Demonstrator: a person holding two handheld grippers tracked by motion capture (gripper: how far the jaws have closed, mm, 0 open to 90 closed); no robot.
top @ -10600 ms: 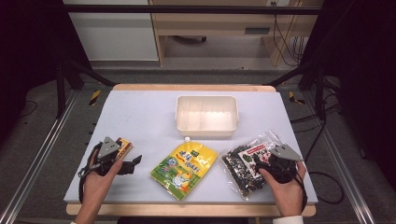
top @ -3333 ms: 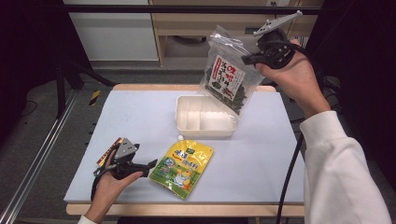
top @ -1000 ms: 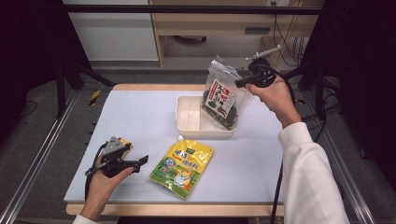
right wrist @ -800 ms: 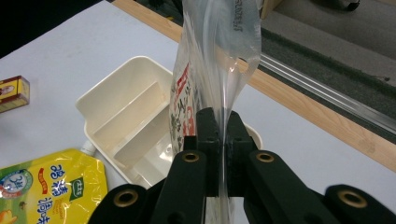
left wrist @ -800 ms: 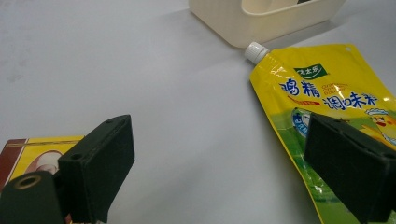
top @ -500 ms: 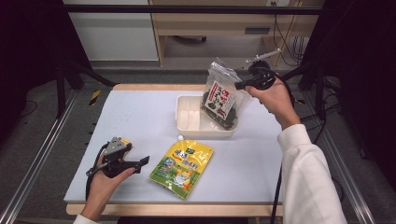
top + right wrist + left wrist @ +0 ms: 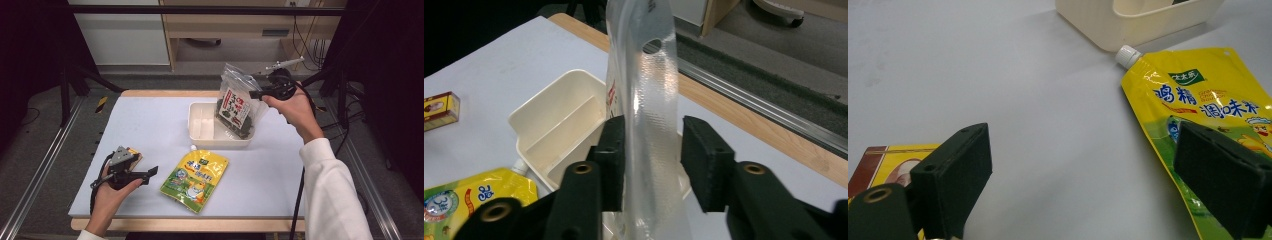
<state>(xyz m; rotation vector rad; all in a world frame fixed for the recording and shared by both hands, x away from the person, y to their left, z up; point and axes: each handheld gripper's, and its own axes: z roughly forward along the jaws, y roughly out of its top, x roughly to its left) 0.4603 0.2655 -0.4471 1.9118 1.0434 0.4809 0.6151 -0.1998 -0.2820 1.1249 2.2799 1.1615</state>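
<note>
Over at the back-right part of the worktop (image 7: 150, 125): right tool (image 7: 256, 93) up in the air, level with the top of the seaweed bag (image 7: 235, 107). Straddles the clear top strip of that bag, jaws on either side of it. In the right gripper view, tool (image 7: 651, 135) looks loosened: one pad against the film, a sliver of light at the other, so released rather than clamped. Bag (image 7: 644, 75) upright, slightly tilted, lower end down inside the right-hand compartment of the cream tray (image 7: 200, 122), printed label facing the front edge. Tray (image 7: 544, 107) sits at the back centre of the worktop, left-hand compartment bare.

Down at the front-left corner: left tool (image 7: 150, 174) low over the worktop, jaws spread wide, gripping nothing. Points toward the yellow spout pouch (image 7: 196, 180), near it but apart. From the left gripper view, tool (image 7: 1083, 165) frames bare worktop between its pads, with the pouch (image 7: 1198, 100) behind the far pad. Pouch lies flat at the front centre, white cap aimed at the tray and just beside its front wall; whether touching, cannot tell. Small yellow-and-brown box (image 7: 134, 152) flat on the worktop just behind the left tool, partly covered by it.
</note>
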